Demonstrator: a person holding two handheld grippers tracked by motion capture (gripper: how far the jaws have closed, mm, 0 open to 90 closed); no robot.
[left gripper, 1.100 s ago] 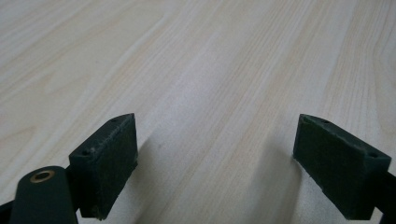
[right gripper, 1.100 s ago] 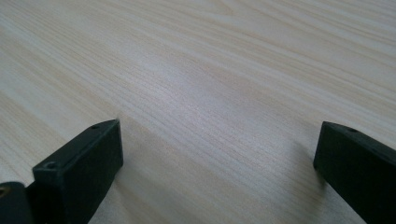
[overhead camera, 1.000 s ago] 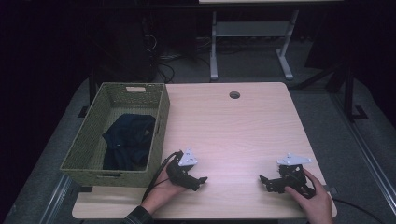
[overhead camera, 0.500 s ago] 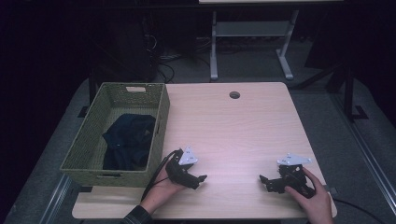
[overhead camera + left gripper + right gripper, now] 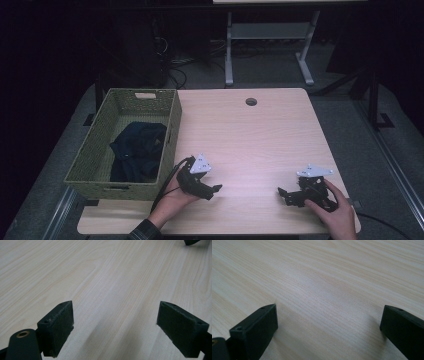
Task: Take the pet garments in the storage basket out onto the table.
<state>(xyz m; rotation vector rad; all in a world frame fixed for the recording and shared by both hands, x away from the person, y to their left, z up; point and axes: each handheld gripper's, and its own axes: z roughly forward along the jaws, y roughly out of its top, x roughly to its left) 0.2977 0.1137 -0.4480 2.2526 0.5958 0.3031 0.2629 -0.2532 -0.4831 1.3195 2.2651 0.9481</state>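
Left gripper (image 5: 212,190) sits near the table's front edge, just right of the basket's front right corner, jaws pointing right along the wood. Left gripper view: jaws spread wide, nothing between them, pads (image 5: 58,326) low over bare table (image 5: 112,277).

Right gripper (image 5: 285,195) is near the front right corner, jaws pointing left toward the other one. Right gripper view: jaws wide apart as well, holding nothing, only wood grain between the pads (image 5: 259,325).

Nearest thing is the woven green basket (image 5: 170,120), on the table's left edge, spanning most of its depth, with a handle slot in the far wall. Dark navy cloth (image 5: 137,150) lies crumpled inside on the basket floor, below the rim; folds too dark to read.

Room: the table (image 5: 260,140) is bare between the two grippers and across the whole middle and right side. Round cable hole (image 5: 251,102) near the back edge, centre. Left hand (image 5: 175,197) is tight against the basket's right wall; right hand (image 5: 337,210) sits close to the right edge.
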